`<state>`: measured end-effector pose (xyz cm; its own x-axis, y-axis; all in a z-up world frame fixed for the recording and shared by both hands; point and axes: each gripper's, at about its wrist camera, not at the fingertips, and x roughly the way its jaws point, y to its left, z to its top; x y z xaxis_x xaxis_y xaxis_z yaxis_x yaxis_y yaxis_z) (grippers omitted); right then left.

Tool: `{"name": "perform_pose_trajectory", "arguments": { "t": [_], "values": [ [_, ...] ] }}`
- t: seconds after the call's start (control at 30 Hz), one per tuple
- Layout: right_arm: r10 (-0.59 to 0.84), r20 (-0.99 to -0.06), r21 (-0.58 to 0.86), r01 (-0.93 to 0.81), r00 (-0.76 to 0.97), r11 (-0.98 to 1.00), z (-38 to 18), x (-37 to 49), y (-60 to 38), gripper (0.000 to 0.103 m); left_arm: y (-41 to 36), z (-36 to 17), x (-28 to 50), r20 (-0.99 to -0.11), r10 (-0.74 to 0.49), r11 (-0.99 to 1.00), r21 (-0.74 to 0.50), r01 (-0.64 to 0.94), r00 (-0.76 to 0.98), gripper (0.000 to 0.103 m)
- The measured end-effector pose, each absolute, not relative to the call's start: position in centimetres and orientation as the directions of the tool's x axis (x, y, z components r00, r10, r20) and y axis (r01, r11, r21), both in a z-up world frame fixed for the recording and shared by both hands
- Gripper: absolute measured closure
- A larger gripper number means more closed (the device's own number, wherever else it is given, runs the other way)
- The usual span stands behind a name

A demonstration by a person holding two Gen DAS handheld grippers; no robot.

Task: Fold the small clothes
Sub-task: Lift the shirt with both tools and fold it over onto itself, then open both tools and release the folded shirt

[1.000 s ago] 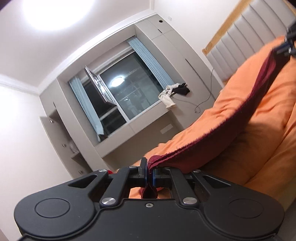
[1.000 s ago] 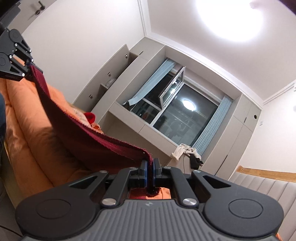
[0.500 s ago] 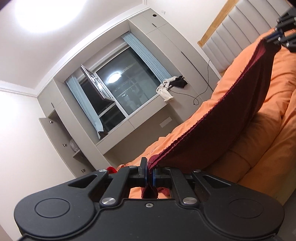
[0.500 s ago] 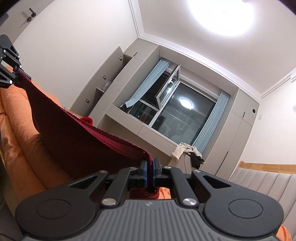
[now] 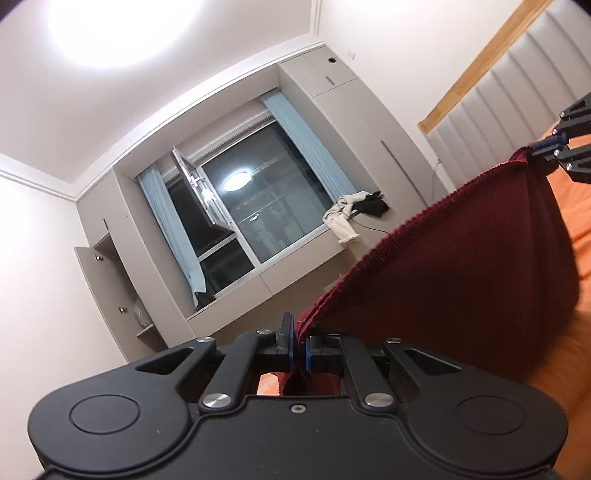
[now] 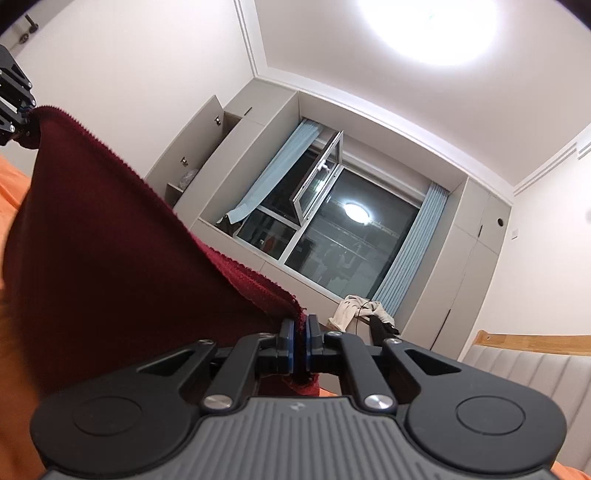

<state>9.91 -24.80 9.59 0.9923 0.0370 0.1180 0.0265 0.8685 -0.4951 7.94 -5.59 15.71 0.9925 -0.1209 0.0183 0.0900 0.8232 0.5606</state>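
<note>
A dark red knitted garment (image 5: 461, 273) hangs stretched between my two grippers above the orange bedding (image 5: 576, 229). My left gripper (image 5: 298, 347) is shut on one corner of its ribbed edge. My right gripper (image 6: 299, 345) is shut on the other corner of the garment (image 6: 110, 251). The right gripper also shows at the right edge of the left wrist view (image 5: 546, 149), and the left gripper shows at the left edge of the right wrist view (image 6: 26, 110). The garment's lower part is hidden behind its own fold.
A grey padded headboard (image 5: 517, 96) with a wooden rail stands behind the bed. A window (image 5: 258, 218) with blue curtains and grey cupboards lies ahead. Pale and black clothes (image 5: 351, 218) lie on the window ledge. A ceiling lamp (image 6: 428, 29) glares overhead.
Both grippers have risen and tilted up with the garment. The cloth now hangs higher and fills more of each view. The bedding shows less.
</note>
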Motion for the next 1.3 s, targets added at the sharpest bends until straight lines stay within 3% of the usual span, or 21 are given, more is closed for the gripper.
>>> {"name": "perform_pose_trajectory", "arguments": {
  "t": [0.37, 0.57, 0.63, 0.7, 0.77, 0.83, 0.87, 0.9, 0.97, 1.0, 1.13, 1.3],
  "values": [
    [0.045, -0.09, -0.455, -0.081, 0.995, 0.887, 5.1, 27.4, -24.2, 0.096, -5.4, 13.6, 25.8, -0.158, -0.004, 0.875, 0.477, 0.08, 0.987, 0.096],
    [0.066, -0.238, -0.436, -0.167, 0.969, 0.884, 1.4, 32.9, -24.0, 0.096, -2.9, 10.3, 34.7, -0.352, 0.006, 0.969, 0.232, 0.081, 0.936, 0.095],
    [0.066, -0.259, -0.454, -0.182, 0.964, 0.872, 0.6, 33.6, -23.7, 0.094, -2.3, 8.8, 36.6, -0.391, 0.025, 0.974, 0.219, 0.067, 0.92, 0.095],
    [0.056, -0.278, -0.452, -0.182, 0.959, 0.873, 0.0, 33.9, -23.5, 0.087, -1.8, 7.6, 37.8, -0.418, 0.044, 0.968, 0.241, 0.064, 0.907, 0.094],
    [0.042, -0.306, -0.438, -0.179, 0.951, 0.881, -0.2, 34.3, -23.6, 0.065, -1.0, 6.9, 38.6, -0.453, 0.034, 0.977, 0.202, 0.066, 0.891, 0.089],
    [0.048, -0.33, -0.406, -0.187, 0.943, 0.894, -0.4, 34.1, -24.2, 0.059, 0.9, 6.6, 39.6, -0.52, -0.034, 0.993, 0.077, 0.086, 0.854, 0.078],
    [0.05, -0.344, -0.393, -0.192, 0.938, 0.899, -0.4, 34.2, -24.4, 0.054, 1.8, 6.3, 39.6, -0.535, -0.071, 0.996, 0.008, 0.089, 0.842, 0.077],
    [0.047, -0.356, -0.38, -0.19, 0.933, 0.905, -0.4, 34.2, -24.8, 0.049, 2.7, 6.1, 39.8, -0.542, -0.104, 0.995, -0.057, 0.087, 0.834, 0.07],
    [0.047, -0.363, -0.351, -0.184, 0.931, 0.918, 0.0, 34.1, -25.6, 0.028, 4.5, 5.7, 39.9, -0.547, -0.149, 0.984, -0.167, 0.067, 0.824, 0.049],
    [0.051, -0.366, -0.331, -0.181, 0.929, 0.926, 0.2, 33.9, -26.1, 0.026, 5.3, 5.3, 39.7, -0.546, -0.164, 0.977, -0.207, 0.057, 0.822, 0.036],
    [0.08, -0.396, -0.255, -0.193, 0.915, 0.948, 0.9, 33.0, -27.8, 0.014, 7.3, 4.6, 38.5, -0.537, -0.209, 0.952, -0.303, 0.044, 0.817, 0.031],
    [0.137, -0.449, -0.147, -0.224, 0.883, 0.963, 1.4, 31.8, -29.7, 0.01, 6.1, 4.1, 37.9, -0.559, -0.212, 0.964, -0.252, 0.078, 0.802, 0.031]
  ]
}}
